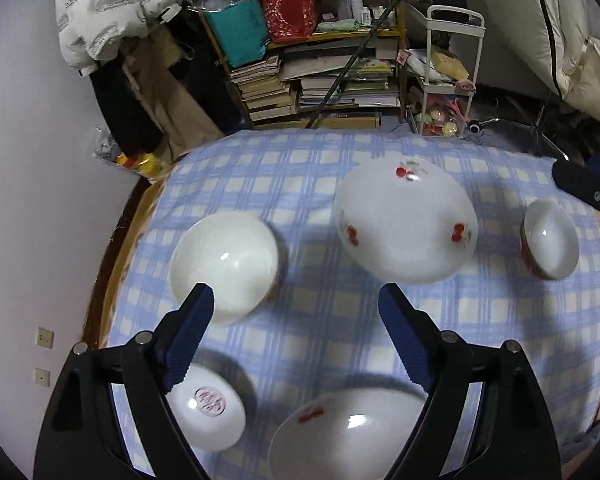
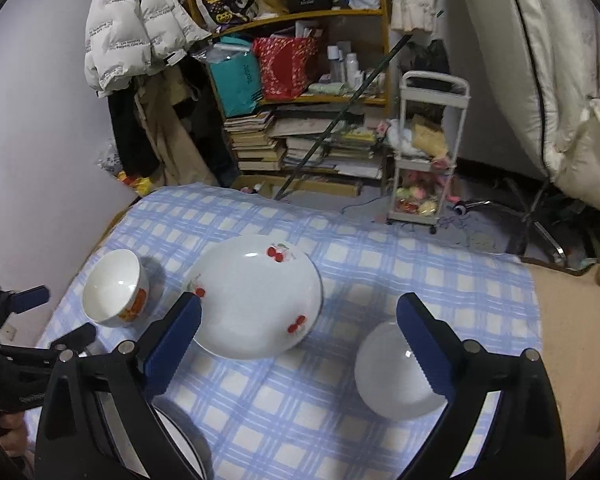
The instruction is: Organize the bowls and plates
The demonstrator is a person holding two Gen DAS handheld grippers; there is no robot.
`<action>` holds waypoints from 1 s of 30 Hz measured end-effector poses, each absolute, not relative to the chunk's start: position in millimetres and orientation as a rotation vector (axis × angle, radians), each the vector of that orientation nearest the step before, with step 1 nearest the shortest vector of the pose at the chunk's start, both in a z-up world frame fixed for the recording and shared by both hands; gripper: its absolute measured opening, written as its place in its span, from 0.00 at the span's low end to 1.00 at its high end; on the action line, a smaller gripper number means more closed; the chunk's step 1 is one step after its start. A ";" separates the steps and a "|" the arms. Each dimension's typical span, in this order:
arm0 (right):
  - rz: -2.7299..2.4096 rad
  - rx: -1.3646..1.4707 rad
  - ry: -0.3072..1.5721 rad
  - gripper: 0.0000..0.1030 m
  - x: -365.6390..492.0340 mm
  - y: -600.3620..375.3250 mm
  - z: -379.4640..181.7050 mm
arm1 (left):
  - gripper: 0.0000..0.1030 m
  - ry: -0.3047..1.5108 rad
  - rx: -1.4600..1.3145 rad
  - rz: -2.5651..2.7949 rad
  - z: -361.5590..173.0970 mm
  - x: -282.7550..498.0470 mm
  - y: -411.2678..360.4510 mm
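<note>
Checked cloth (image 1: 320, 184) bears white cherry-printed plates (image 1: 406, 222) and bowls (image 1: 225, 266); both jaws empty, wide.

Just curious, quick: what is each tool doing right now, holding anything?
Left tool: open, holding nothing, above the tablecloth.
Right tool: open, holding nothing.

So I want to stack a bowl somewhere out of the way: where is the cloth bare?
Bare: the far strip of checked cloth behind the cherry plate, and the patch between that plate and the plain bowl. Crowded: the near left edge.
</note>
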State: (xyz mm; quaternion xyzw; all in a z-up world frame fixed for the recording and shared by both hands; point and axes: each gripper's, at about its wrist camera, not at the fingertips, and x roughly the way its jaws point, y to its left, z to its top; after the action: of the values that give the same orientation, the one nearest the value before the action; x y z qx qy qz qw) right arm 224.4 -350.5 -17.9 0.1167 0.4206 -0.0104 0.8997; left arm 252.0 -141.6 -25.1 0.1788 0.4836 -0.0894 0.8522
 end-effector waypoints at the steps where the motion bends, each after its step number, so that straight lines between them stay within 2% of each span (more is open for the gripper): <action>1: -0.011 0.247 0.882 0.99 233.3 -353.3 -21.9 | 0.81 1.037 0.360 -0.198 -28.0 259.8 -144.9; 7: 0.022 0.252 0.919 0.99 267.1 -357.5 -46.1 | 0.80 1.092 0.315 -0.192 -47.4 298.4 -162.3; 8: 0.030 0.253 0.922 0.97 271.1 -357.3 -49.3 | 0.80 1.105 0.300 -0.198 -50.2 302.9 -163.4; 10: 0.041 0.251 0.949 0.84 281.0 -356.9 -58.5 | 0.80 1.128 0.266 -0.211 -57.0 315.3 -166.7; 18: 0.051 0.229 1.020 0.84 312.3 -347.9 -93.3 | 0.80 1.191 0.266 -0.206 -94.8 354.0 -182.2; 22: 0.055 0.310 1.084 0.84 322.3 -355.6 -119.8 | 0.80 1.241 0.237 -0.203 -115.2 363.9 -183.7; 23: 0.057 0.324 1.099 0.84 324.3 -356.9 -125.7 | 0.79 1.249 0.227 -0.200 -119.0 365.7 -184.1; 25: 0.046 0.325 1.124 0.84 327.5 -357.2 -136.1 | 0.71 1.263 0.209 -0.203 -123.4 368.2 -185.5; 30: 0.039 0.350 1.163 0.84 331.4 -359.6 -156.4 | 0.70 1.277 0.228 -0.218 -133.6 377.4 -193.3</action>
State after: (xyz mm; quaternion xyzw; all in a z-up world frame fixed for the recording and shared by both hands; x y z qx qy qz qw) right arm 331.4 -359.6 -156.4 0.1643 0.5466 0.0184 0.8209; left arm 377.4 -193.3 -133.6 0.1060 0.5935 -0.1015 0.7914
